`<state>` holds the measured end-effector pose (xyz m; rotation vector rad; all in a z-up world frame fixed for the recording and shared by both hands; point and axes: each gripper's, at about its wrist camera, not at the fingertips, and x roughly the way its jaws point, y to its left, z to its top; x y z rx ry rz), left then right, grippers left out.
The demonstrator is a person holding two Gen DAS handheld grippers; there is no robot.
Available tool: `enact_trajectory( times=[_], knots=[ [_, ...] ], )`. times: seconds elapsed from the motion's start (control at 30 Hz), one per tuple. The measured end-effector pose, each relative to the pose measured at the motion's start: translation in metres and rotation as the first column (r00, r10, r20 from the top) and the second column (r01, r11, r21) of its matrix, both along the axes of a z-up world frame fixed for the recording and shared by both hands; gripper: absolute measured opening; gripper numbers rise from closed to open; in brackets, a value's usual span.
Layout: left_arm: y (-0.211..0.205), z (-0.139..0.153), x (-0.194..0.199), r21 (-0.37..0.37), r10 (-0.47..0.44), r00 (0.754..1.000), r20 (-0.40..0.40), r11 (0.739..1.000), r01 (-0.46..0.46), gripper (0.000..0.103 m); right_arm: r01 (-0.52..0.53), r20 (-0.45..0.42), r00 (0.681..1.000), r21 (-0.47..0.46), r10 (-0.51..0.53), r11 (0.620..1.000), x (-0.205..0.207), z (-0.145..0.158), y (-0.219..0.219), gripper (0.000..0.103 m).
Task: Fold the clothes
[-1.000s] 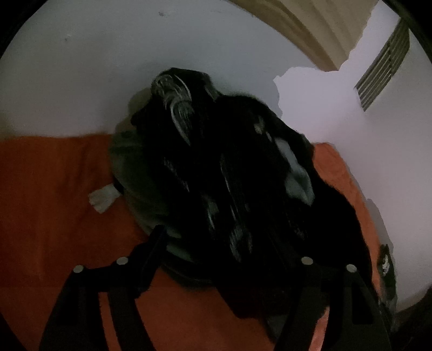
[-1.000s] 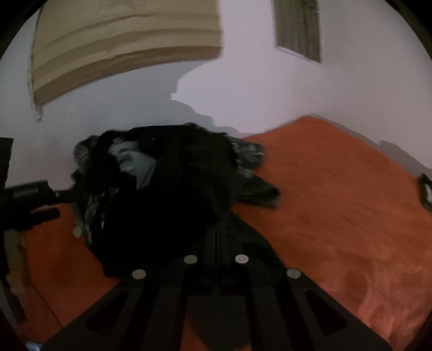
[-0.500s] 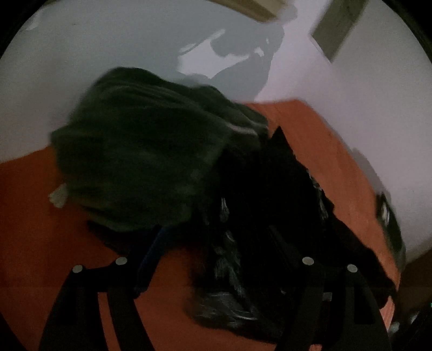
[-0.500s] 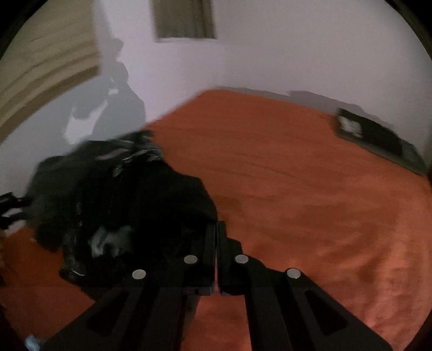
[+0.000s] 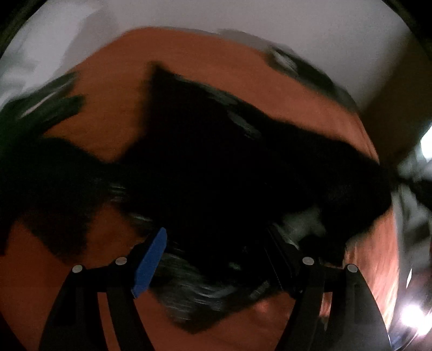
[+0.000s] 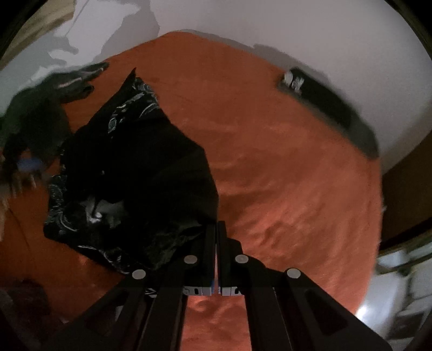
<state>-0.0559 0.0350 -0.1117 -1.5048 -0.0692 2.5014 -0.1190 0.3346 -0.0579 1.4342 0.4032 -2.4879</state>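
Across the orange bed cover [image 6: 283,189], a black garment with pale swirling print [image 6: 135,172] is being shown lying in a crumpled heap, spread toward the left half of the right wrist view; a paler patch of cloth is being seen tucked in among its folds; the right gripper [image 6: 216,229] is being held with its fingers pressed fully together at the heap's near right edge, and whether a bit of the cloth is being pinched between them cannot be told from this angle. Over in the left wrist view, heavily blurred, the same dark garment [image 5: 216,167] is being seen filling the middle of the frame; the left gripper [image 5: 218,243] is being held with its jaws standing wide apart, a blue pad [image 5: 149,264] being shown on one finger; dark cloth is lying between the fingers, though whether the pads are pressing on it cannot be told. Against the far edge of the bed, by the pale wall [image 6: 270,21], a flat dark folded item [image 6: 326,105] is being seen lying well apart from the heap; at the far left, a dark greenish bundle [image 6: 40,108] is being seen, blurred, just beside the garment.
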Motion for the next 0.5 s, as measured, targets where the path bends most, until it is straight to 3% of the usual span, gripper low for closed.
enact_trajectory(
  times=[0.1,0.2,0.3,0.33,0.43,0.5],
  knots=[
    [0.039,-0.011,0.009,-0.117,-0.088,0.996,-0.033,0.990,0.084,0.075,0.030,-0.021,0.999,-0.108,-0.033,0.994,0.011,-0.024,0.011,0.000],
    [0.055,-0.012,0.001,-0.163,-0.140,0.988,-0.063,0.978,0.128,0.075,0.146,-0.014,0.988,-0.190,-0.151,0.971,0.022,-0.039,0.019,0.003],
    [0.064,-0.015,-0.016,-0.186,-0.168,0.983,-0.077,0.971,0.152,0.075,0.259,0.026,0.965,-0.255,-0.261,0.932,0.032,-0.041,0.033,0.028],
    [0.065,-0.017,-0.023,-0.189,-0.172,0.982,-0.078,0.970,0.155,0.075,0.295,0.042,0.955,-0.274,-0.295,0.916,0.035,-0.040,0.037,0.042],
    [0.067,-0.027,-0.036,-0.186,-0.181,0.983,-0.044,0.968,0.170,0.075,0.387,0.094,0.921,-0.324,-0.378,0.863,0.046,-0.040,0.050,0.046],
    [0.071,-0.031,-0.039,-0.179,-0.195,0.981,-0.009,0.965,0.190,0.075,0.401,0.134,0.916,-0.344,-0.378,0.849,0.055,-0.042,0.048,0.046]
  ],
)
